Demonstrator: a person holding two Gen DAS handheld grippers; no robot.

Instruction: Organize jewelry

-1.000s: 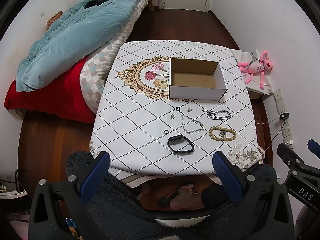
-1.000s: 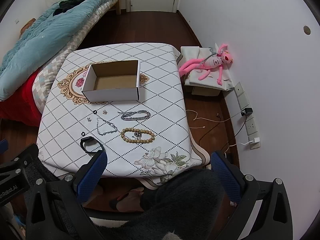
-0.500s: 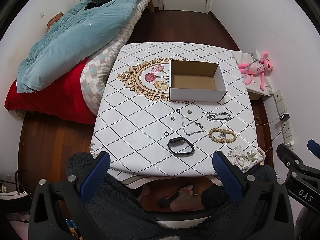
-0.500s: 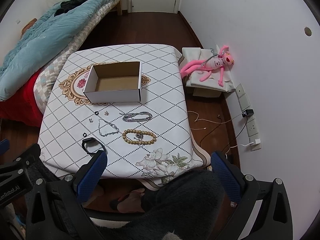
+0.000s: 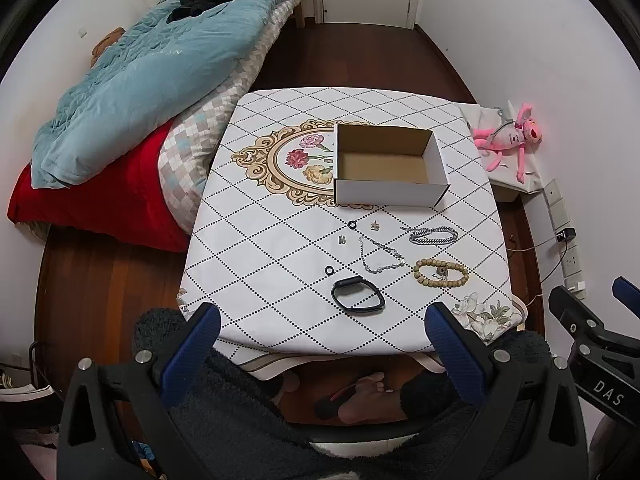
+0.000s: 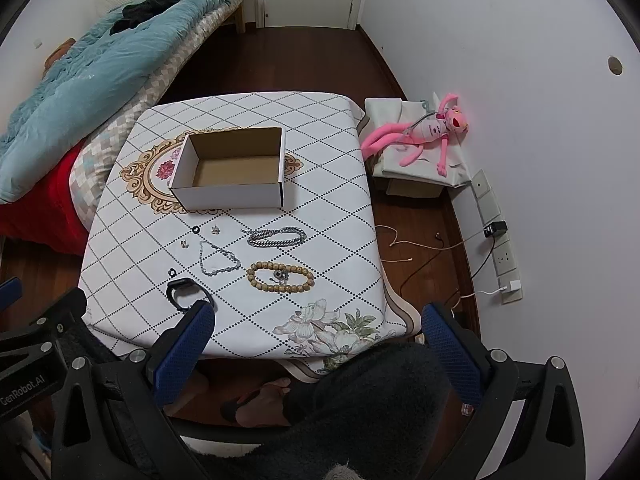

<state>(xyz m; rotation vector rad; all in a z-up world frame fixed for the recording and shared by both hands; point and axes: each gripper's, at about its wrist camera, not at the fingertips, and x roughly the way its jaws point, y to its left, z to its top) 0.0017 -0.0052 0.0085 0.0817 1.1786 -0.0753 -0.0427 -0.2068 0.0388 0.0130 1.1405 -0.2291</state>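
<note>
An open white cardboard box [image 5: 390, 196] [image 6: 232, 196] stands empty on the table [image 5: 260, 248] [image 6: 332, 208]. In front of it lie a black band [image 5: 357, 299] [image 6: 188, 292], a wooden bead bracelet [image 5: 441, 273] [image 6: 280, 277], a thick silver chain [image 5: 434, 236] [image 6: 276, 237], a thin silver chain [image 5: 380, 256] [image 6: 218, 258], two small black rings [image 5: 329, 270] [image 5: 352, 224] and small studs [image 5: 375, 225]. My left gripper [image 5: 322, 344] and right gripper [image 6: 318, 344] are open and empty, held high above the table's near edge.
A bed [image 5: 140, 92] with blue and red bedding lies left of the table. A pink plush toy [image 6: 424, 132] lies on a low box to the right. Wall sockets and cables [image 6: 496, 236] are at the right. My legs and foot [image 5: 360, 396] show below the grippers.
Both grippers have drawn slightly up and back, so the table looks a little smaller. Nothing on the table has moved.
</note>
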